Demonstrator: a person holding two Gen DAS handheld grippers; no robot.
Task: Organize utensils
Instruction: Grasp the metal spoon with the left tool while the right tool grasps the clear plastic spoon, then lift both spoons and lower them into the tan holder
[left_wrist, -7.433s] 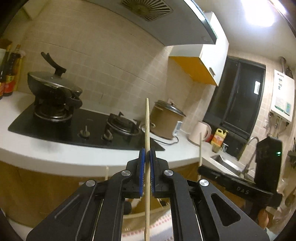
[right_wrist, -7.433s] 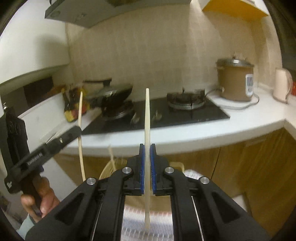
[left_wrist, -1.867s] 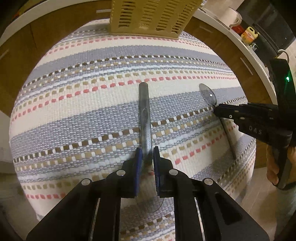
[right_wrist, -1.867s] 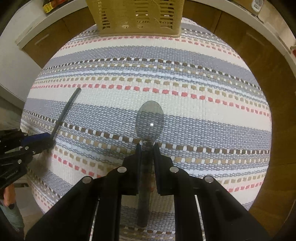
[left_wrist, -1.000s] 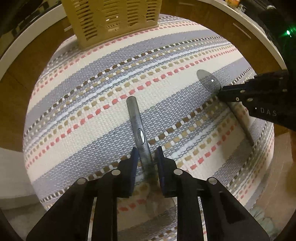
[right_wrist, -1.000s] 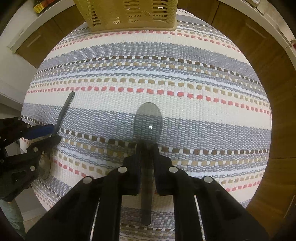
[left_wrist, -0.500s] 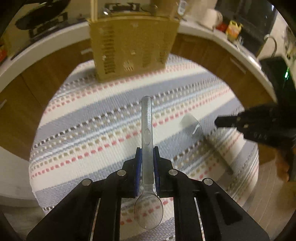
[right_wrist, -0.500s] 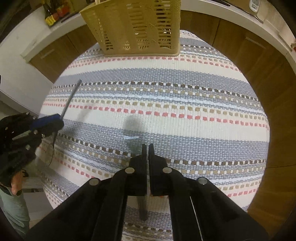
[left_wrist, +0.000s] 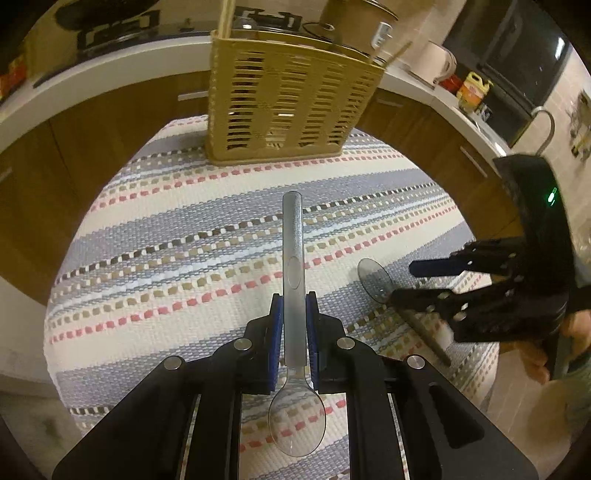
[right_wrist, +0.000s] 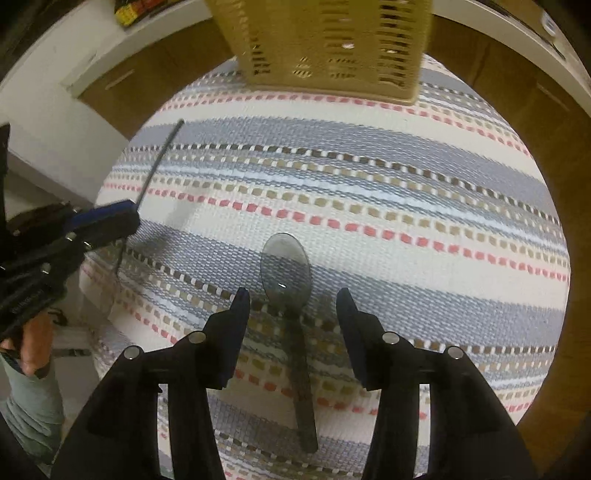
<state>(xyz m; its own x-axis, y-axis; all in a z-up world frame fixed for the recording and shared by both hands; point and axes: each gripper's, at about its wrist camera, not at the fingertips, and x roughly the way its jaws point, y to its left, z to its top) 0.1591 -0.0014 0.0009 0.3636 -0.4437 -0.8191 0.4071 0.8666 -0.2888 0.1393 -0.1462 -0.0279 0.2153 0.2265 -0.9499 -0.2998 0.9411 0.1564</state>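
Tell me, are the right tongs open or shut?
Open. In the right wrist view the right tongs stand wide apart, with the clear spoon lying on the striped cloth between them, untouched.

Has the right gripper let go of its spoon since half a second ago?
Yes. The right gripper now stands open, and its spoon lies flat on the striped cloth.

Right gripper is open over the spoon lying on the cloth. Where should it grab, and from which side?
Grip the spoon at its narrow neck just behind the bowl, coming straight down from above. It lies flat on the striped cloth, handle pointing back between the open right gripper fingers, so they already straddle it; the wide bowl would probably slip.
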